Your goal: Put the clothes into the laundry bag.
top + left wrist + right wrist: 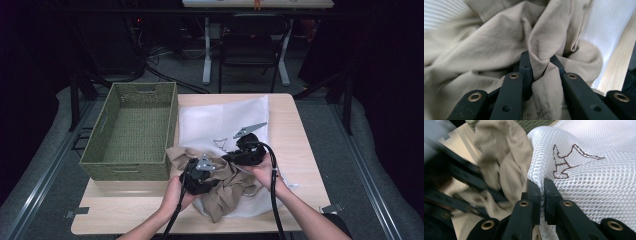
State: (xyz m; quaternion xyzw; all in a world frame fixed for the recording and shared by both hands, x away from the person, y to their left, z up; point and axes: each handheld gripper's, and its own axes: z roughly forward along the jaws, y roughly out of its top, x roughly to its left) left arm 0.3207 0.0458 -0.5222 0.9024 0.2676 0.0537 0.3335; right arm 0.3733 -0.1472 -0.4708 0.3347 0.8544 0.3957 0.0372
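**Holding the mesh bag open for the beige garment**

High view: lying rumpled at the near middle of the bench, the beige garment, partly over the near edge of the white mesh bag, which is spreading flat toward the far side. Pressing into the cloth from the left, the left tongs; meeting the bag's near edge just beside it, the right tongs. Standing at the left of the bench, touching the garment's corner, a green woven basket, carrying nothing visible. Working so close together probably because one side is feeding cloth while the other is keeping the mouth of the bag accessible.

Left gripper view: pinching a raised fold of the beige garment between nearly closed jaws, left tongs, with the fold bunching up between the tips. Showing at the right, white mesh and a strip of bench wood.

Right gripper view: clamping a thin edge of the mesh bag, right tongs, jaws almost together with only netting between them. Lifting that edge seemingly to open a gap. Crowding against the mesh at the left, the beige garment, with the other tool blurring past beside it.
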